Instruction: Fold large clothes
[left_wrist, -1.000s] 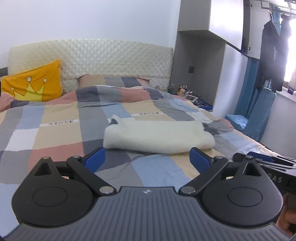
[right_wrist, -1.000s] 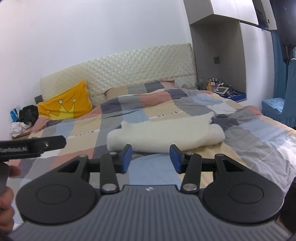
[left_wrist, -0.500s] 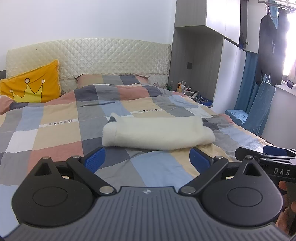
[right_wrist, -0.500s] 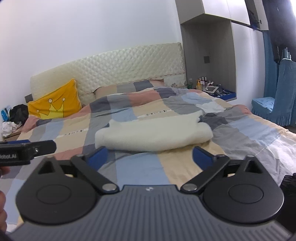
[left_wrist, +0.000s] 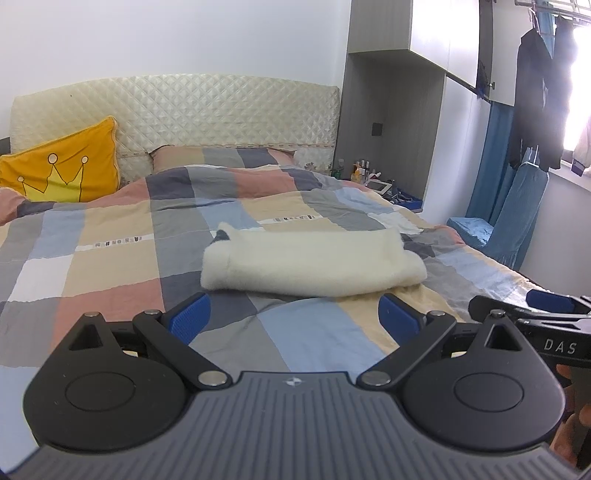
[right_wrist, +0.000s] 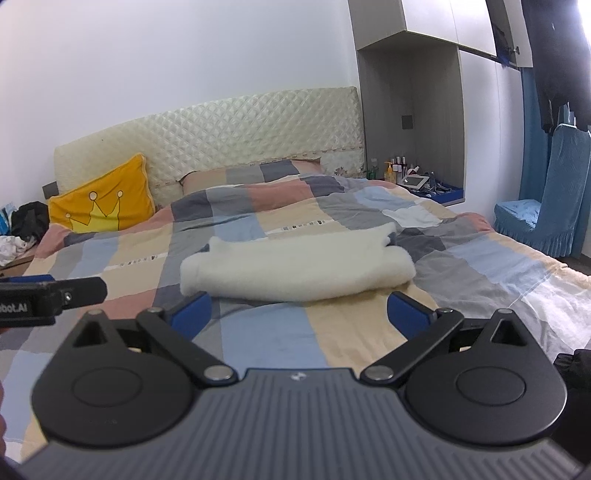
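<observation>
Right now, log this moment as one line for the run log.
stage: fold appears done | cream garment: folded, lying on checked duvet | left tool: open, empty | right tool: open, empty

Bright daylight, window (left_wrist: 576, 74) glare at right, fisheye-curved edges

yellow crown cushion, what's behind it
Behind the yellow crown cushion stands the quilted cream headboard, with white wall above. The part of the headboard directly behind the cushion is covered, so nothing there can be seen.
</observation>
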